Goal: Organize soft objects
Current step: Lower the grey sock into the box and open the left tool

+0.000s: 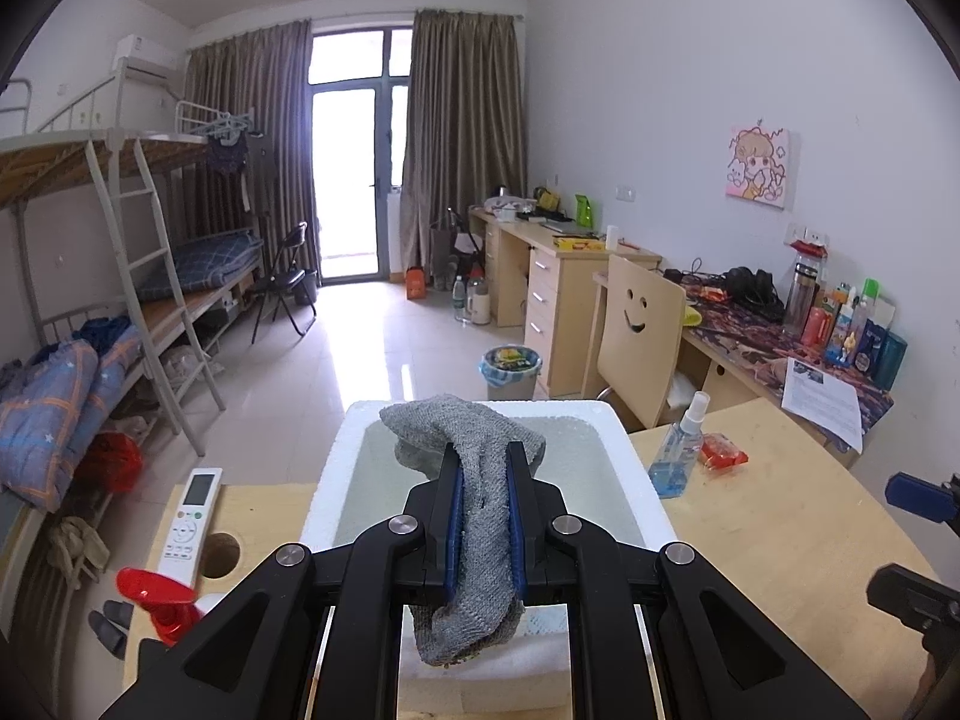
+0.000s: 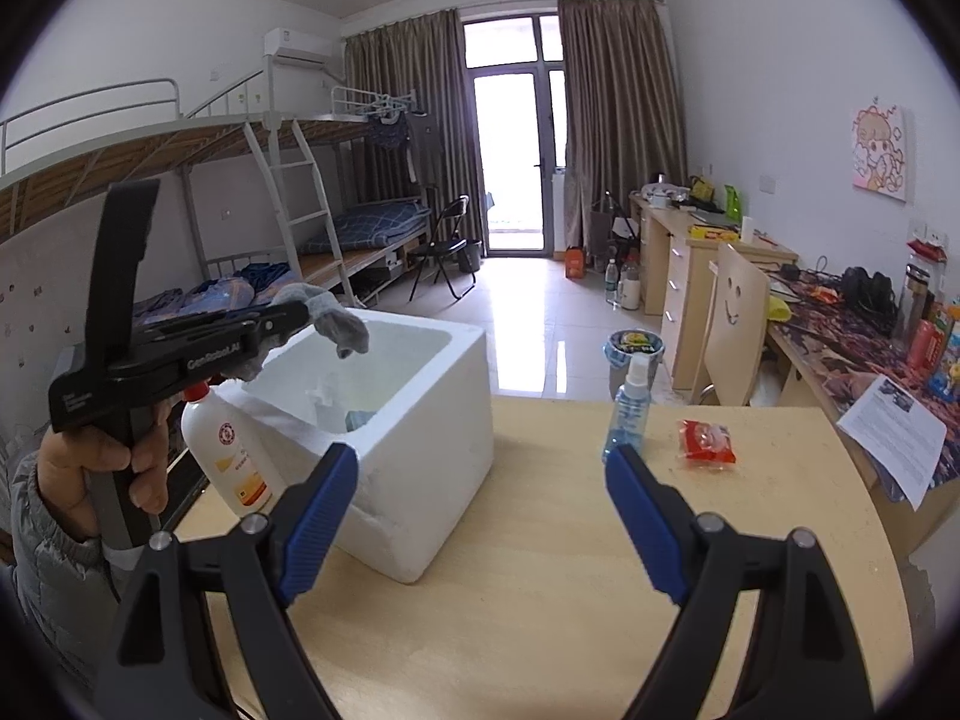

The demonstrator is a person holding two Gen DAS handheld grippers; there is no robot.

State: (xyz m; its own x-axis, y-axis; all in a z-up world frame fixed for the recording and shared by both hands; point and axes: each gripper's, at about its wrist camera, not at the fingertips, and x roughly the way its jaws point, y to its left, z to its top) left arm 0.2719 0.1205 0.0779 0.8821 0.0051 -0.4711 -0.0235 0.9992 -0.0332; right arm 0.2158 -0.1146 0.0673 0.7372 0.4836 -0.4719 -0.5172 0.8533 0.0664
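My left gripper [image 1: 485, 468] is shut on a grey knitted cloth [image 1: 480, 516] and holds it above the open white foam box [image 1: 336, 468]. The cloth droops from both ends of the fingers. In the right wrist view the left gripper [image 2: 300, 315] shows from the side over the box's left rim [image 2: 420, 420], with the grey cloth [image 2: 342, 318] hanging over the opening. Something blue lies inside the box [image 2: 360, 418]. My right gripper [image 2: 480, 480] is open and empty above the wooden table [image 2: 540, 570], right of the box.
On the table stand a blue spray bottle [image 2: 627, 414], a red snack packet [image 2: 708, 441] and a white bottle with a red cap [image 2: 225, 450]. A white remote [image 1: 189, 516] lies left of the box. Desks, a smiley chair [image 1: 639, 330] and a bin [image 1: 510, 369] stand beyond.
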